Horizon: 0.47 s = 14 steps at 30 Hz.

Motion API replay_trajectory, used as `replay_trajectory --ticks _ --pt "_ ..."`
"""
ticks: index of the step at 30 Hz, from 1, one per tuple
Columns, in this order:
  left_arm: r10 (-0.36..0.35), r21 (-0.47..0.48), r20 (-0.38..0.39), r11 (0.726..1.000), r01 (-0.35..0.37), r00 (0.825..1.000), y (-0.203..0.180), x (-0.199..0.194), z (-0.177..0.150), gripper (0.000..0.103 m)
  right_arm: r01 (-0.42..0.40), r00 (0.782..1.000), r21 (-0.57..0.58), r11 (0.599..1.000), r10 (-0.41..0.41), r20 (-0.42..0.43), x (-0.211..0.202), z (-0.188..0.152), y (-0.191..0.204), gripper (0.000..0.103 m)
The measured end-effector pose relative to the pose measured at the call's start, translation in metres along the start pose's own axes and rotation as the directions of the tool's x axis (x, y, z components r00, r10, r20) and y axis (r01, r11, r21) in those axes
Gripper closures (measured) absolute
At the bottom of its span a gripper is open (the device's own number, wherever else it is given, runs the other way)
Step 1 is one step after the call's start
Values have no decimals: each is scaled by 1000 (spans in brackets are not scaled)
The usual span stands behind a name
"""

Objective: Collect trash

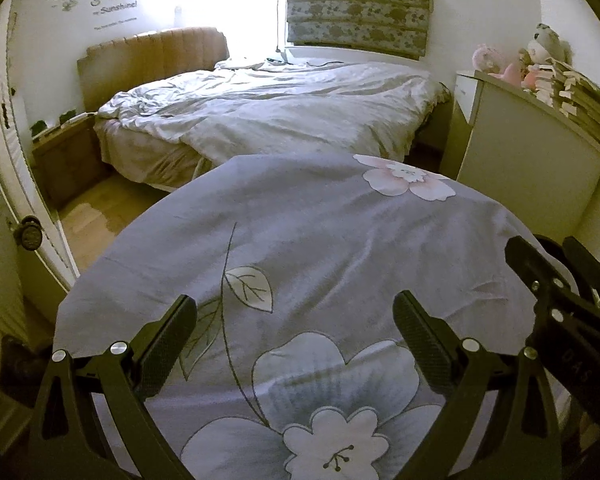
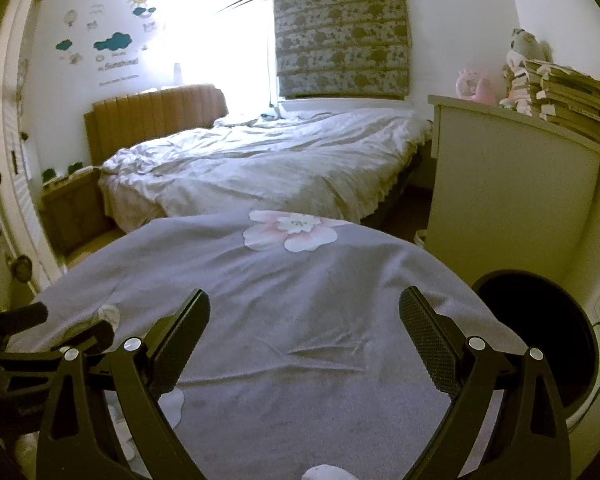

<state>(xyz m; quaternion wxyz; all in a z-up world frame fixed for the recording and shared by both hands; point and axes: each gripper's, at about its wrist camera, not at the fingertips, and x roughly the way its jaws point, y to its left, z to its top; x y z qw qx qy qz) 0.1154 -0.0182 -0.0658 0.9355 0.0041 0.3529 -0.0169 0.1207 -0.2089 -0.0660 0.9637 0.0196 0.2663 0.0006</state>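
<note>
My left gripper [image 1: 296, 312] is open and empty above a grey flowered cloth [image 1: 320, 264] that covers a table. My right gripper [image 2: 304, 312] is also open and empty above the same cloth [image 2: 284, 304]. The right gripper shows at the right edge of the left wrist view [image 1: 560, 280]. A dark round bin [image 2: 540, 328] with a white rim stands to the right of the table, close to my right gripper. No trash shows on the cloth in either view.
An unmade bed [image 1: 268, 108] with a tan headboard lies beyond the table. A white cabinet [image 2: 512, 184] with stacked books and toys stands at the right. A white door [image 1: 16, 168] is at the left. Wood floor [image 1: 96, 216] lies between table and bed.
</note>
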Motion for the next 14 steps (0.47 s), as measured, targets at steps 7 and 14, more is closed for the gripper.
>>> replay_trajectory --ticks 7,14 --pt "-1 0 15 1000 1 1000 -1 -2 -1 5 4 1000 -10 1000 -4 -5 3 0 0 9" --pt "-10 5 11 1000 10 1000 -2 -1 -1 5 4 1000 -9 1000 -4 -8 3 0 0 9"
